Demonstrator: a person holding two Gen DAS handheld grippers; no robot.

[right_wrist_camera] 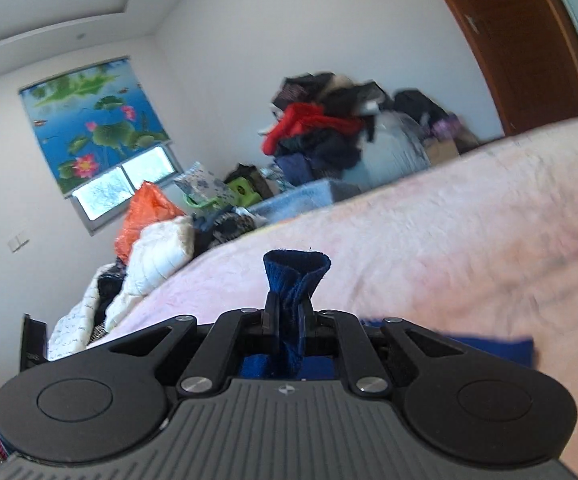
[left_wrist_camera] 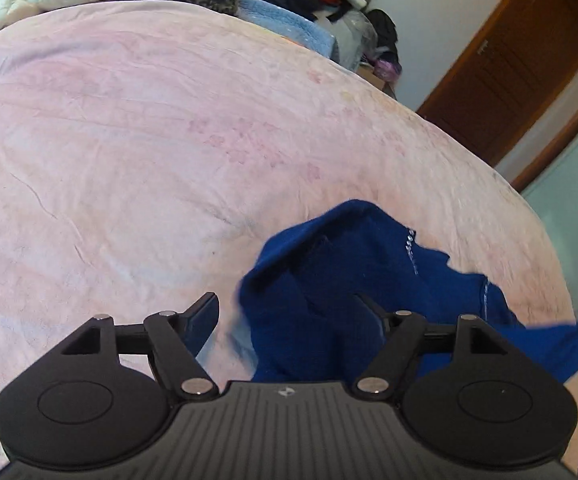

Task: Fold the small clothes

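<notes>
Here, pink bedspread (left_wrist_camera: 137,128) serves as folding surface; clothes heap (right_wrist_camera: 321,132) at far end, untouched. Step in hand, by my reading: hand-over of blue garment (left_wrist_camera: 349,280), which lies crumpled near bed's near edge. Right gripper (right_wrist_camera: 287,312) clenched on bunched edge, tuft poking up past jaws. Left gripper (left_wrist_camera: 289,312) released, jaws wide, nothing pinched. Next move likely: left takes another corner, spread cloth flat. Garment: deep blue knit, soft, rumpled, pale stitching along seam.

blue garment (left_wrist_camera: 353,280): 1 | pink blanket (left_wrist_camera: 129,140): 1 | grippers: 2 | wooden door (left_wrist_camera: 529,60): 1 | lotus blind (right_wrist_camera: 93,120): 1
</notes>
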